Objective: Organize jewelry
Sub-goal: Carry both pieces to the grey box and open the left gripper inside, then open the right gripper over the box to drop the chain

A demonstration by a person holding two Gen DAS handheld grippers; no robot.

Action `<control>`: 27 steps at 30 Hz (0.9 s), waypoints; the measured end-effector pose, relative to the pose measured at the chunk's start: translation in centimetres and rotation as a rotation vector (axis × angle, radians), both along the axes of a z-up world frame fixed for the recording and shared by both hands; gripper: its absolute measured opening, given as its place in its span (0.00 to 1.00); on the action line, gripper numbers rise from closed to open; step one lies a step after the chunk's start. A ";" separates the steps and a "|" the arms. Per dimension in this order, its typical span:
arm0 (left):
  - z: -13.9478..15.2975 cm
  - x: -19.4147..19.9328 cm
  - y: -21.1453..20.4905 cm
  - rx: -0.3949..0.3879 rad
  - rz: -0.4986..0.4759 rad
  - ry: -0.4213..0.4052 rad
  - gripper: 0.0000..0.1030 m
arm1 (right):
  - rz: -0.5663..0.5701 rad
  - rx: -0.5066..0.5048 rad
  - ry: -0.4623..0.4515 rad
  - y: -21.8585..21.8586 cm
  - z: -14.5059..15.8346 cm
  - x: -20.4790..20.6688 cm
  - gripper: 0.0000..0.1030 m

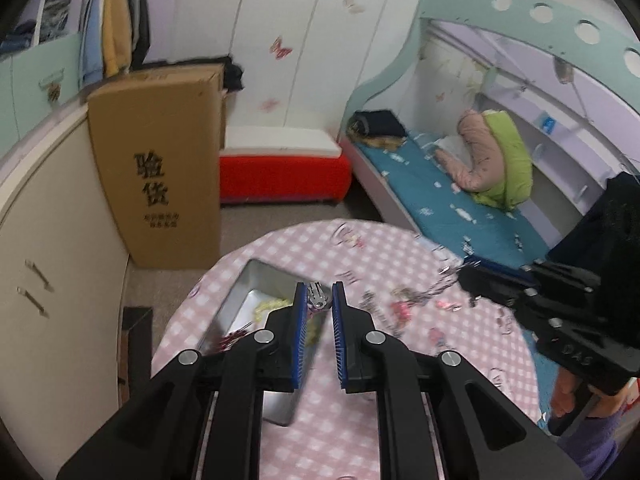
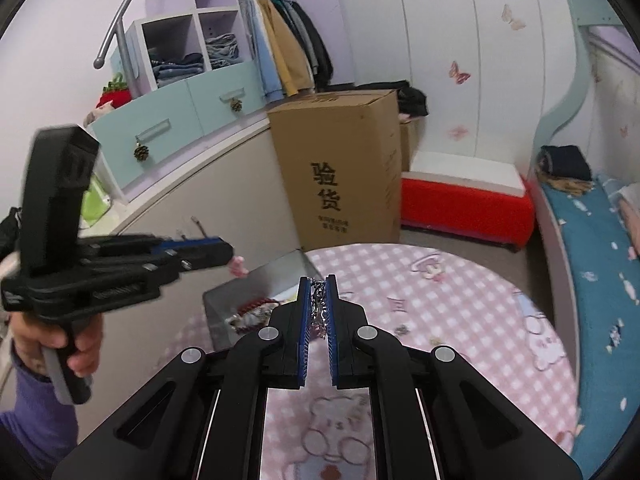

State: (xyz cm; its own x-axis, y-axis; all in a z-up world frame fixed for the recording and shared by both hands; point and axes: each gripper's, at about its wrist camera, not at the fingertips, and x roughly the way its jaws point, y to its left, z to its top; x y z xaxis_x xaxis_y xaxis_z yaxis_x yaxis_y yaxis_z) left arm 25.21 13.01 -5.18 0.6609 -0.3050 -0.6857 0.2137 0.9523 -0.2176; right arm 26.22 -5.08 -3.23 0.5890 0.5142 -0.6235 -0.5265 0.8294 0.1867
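Note:
My left gripper point(image 1: 320, 286) is shut on a small silver clip point(image 1: 318, 299) and hangs above an open metal tin point(image 1: 240, 300). In the right wrist view the left gripper point(image 2: 230, 254) comes in from the left, with a pink bit of the clip point(image 2: 239, 266) poking out at its tip. My right gripper point(image 2: 319, 278) is shut on a silver chain point(image 2: 319, 308) caught between its blue pads. Seen from the left wrist, the right gripper point(image 1: 466, 276) hovers over the table's right side, the chain point(image 1: 424, 294) trailing from it in a blur. Yellow and red pieces lie in the tin point(image 2: 224, 300).
A round table with a pink checked cloth point(image 2: 460, 300) carries the tin. Behind it stand a tall cardboard box point(image 2: 340, 168), a red-and-white ottoman point(image 2: 464, 204) and a cream cabinet point(image 1: 60, 220). A bed with a blue sheet point(image 1: 448, 200) runs along the right.

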 end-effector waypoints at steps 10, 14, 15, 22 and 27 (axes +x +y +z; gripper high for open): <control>-5.8 2.4 2.6 -0.013 0.043 0.152 0.11 | 0.045 -0.030 0.043 5.2 -1.3 2.3 0.08; -6.4 2.4 2.9 -0.023 0.041 0.167 0.11 | 0.065 -0.050 0.068 7.3 -2.4 3.0 0.08; -6.3 2.3 3.0 -0.023 0.038 0.166 0.14 | 0.071 -0.059 0.075 7.9 -2.7 3.3 0.08; -4.9 1.4 4.0 -0.046 0.088 0.128 0.50 | 0.087 -0.082 0.115 9.1 -4.6 3.9 0.08; -4.5 1.1 4.6 -0.044 0.119 0.116 0.52 | 0.102 -0.092 0.156 9.8 -5.7 4.3 0.08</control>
State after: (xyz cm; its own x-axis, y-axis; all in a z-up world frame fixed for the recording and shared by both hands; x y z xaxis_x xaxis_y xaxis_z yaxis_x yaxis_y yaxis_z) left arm 26.30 17.62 -9.65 0.6112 -0.2607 -0.7473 0.0711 0.9584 -0.2763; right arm 30.53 4.70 -8.97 0.4298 0.5029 -0.7499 -0.5792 0.7907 0.1983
